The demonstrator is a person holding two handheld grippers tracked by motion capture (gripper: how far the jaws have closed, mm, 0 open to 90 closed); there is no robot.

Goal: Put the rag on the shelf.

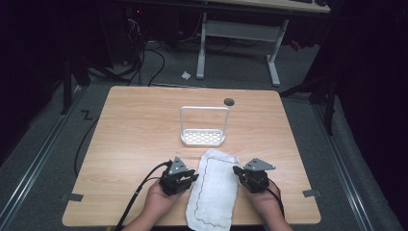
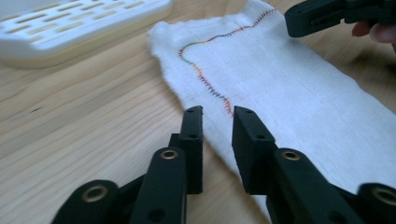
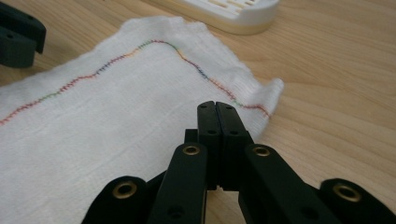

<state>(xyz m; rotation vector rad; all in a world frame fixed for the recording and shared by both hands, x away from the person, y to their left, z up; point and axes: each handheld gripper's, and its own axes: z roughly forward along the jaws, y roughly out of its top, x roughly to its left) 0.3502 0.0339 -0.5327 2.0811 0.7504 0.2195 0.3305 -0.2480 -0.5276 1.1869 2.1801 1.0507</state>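
A white cloth (image 1: 214, 190) lies flat on the table (image 1: 130, 144) between two grippers, in front of a white rack (image 1: 203, 126). The right gripper (image 3: 217, 106) is pinched onto its edge; the left gripper (image 2: 217, 112) stands slightly apart astride the opposite edge. Folding or lifting has not begun.

A cloth (image 1: 214, 190) is spread flat on the desk (image 1: 130, 139) near its front edge, with its near end reaching that edge. A rack (image 1: 203, 126) is set behind the cloth, toward the middle of the desk, just apart from the cloth's far end. The left gripper (image 1: 192, 177) is placed at the cloth's left edge and the right gripper (image 1: 237, 170) at its right edge, so the cloth is flanked by both. A small round hole (image 1: 229, 102) is found behind the rack, to its right.
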